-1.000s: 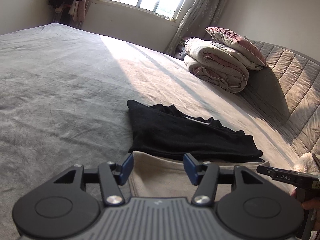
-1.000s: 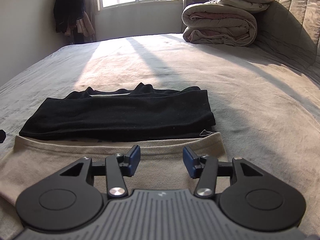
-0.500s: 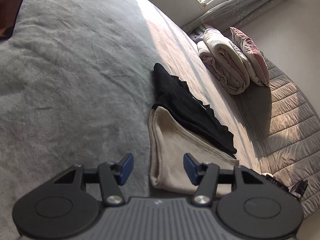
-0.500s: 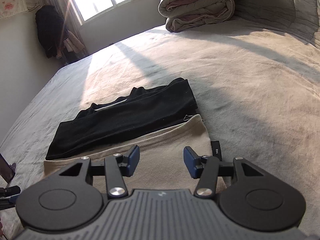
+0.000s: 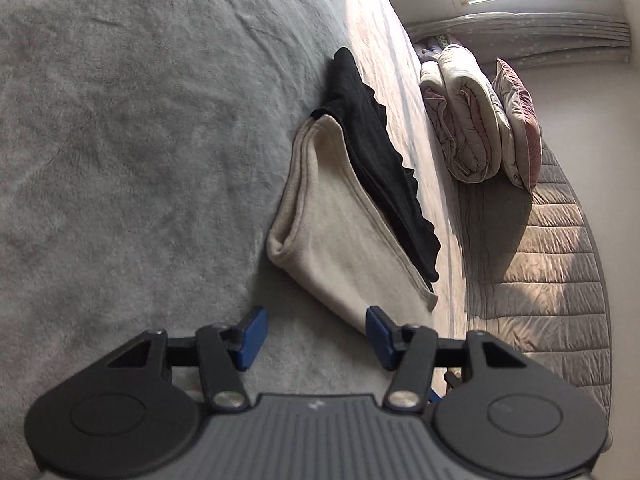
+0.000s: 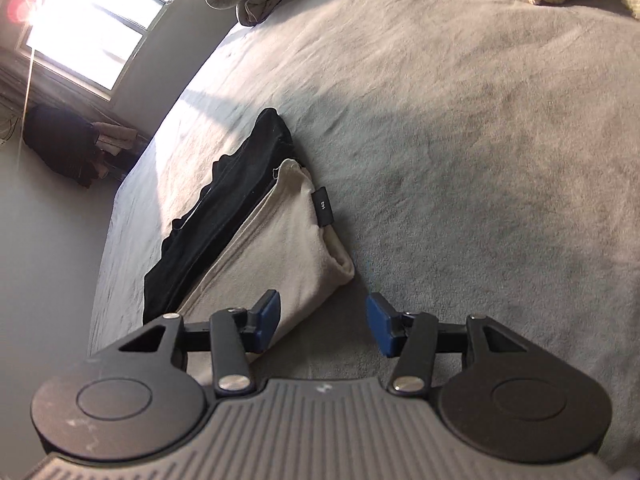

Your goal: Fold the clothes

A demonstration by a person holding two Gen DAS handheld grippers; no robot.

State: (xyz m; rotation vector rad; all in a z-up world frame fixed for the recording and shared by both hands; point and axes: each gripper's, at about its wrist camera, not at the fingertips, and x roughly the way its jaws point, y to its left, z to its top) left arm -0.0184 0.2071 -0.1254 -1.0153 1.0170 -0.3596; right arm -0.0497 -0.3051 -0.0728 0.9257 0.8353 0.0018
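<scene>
Both the left gripper (image 5: 312, 334) and the right gripper (image 6: 323, 322) hover with jaws spread, pinching nothing. The folded beige garment (image 5: 340, 232) lies mid-frame on the bed (image 5: 120, 140), touching the black garment (image 5: 372, 136).

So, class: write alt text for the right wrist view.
An open two-finger tool hovers at the near end of a folded beige garment on a grey bed. A folded black garment lies touching it on the far side. A sunlit window glows upper left.
</scene>
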